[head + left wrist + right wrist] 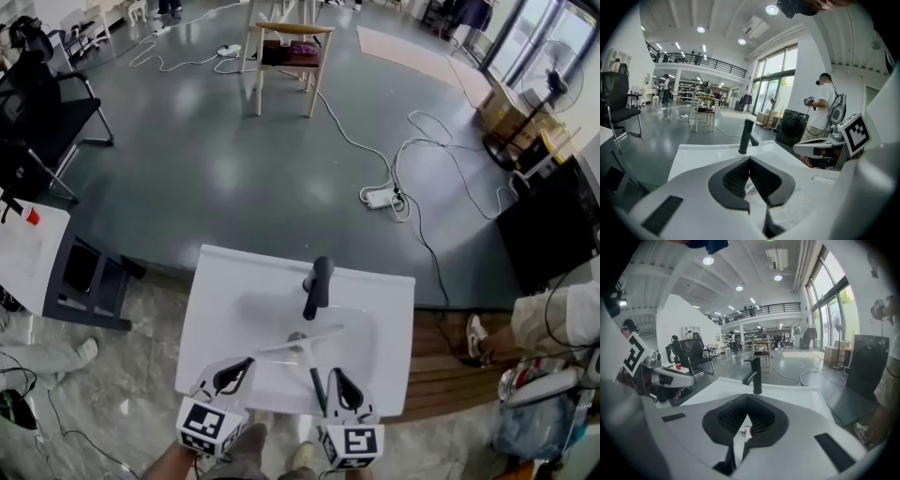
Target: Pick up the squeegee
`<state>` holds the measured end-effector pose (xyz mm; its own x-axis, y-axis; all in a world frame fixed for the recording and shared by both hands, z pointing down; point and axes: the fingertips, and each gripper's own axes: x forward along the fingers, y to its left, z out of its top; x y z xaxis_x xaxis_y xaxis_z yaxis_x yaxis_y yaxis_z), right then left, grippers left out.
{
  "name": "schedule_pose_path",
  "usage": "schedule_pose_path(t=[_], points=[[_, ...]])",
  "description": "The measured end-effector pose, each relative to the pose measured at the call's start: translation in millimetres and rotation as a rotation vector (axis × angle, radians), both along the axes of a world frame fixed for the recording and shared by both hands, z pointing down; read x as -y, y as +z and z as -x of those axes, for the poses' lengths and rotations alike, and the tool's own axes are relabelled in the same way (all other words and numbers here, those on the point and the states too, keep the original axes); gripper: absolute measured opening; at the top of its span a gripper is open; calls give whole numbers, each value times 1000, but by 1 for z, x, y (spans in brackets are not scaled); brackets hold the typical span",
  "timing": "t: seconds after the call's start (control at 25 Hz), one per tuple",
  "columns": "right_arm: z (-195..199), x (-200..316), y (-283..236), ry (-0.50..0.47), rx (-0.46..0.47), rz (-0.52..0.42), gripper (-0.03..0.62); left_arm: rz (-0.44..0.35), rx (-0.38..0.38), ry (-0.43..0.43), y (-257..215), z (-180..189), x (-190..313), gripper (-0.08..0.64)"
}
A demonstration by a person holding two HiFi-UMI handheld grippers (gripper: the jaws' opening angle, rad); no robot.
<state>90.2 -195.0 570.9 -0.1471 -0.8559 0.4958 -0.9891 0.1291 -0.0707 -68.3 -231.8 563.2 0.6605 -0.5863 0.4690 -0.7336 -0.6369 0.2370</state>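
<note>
The squeegee [302, 345] lies in the white sink basin [214, 309], its pale blade across the bowl and its dark handle [317, 382] running toward me. Both grippers hover over the sink's near edge. My left gripper [246, 364] is left of the blade's end; in the left gripper view its jaws [749, 160] meet at the tips with nothing between them. My right gripper [336, 377] sits just right of the handle, and its jaws [748, 397] are also shut and empty. Neither touches the squeegee.
A black faucet [319, 286] stands at the back of the basin. Beyond the sink are grey floor with cables and a power strip [382, 197], a wooden stool [286, 56], a black chair [37, 112] and a white table [28, 253]. A person [553, 319] stands at right.
</note>
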Motion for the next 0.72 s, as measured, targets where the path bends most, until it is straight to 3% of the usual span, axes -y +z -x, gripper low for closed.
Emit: schedule_pose_path(t=[0.56, 0.72], points=[[-3, 17, 93, -46, 12, 190, 2, 123, 36, -4, 77, -6, 4, 2], [5, 25, 105, -97, -5, 252, 44, 130, 33, -17, 78, -5, 7, 2]])
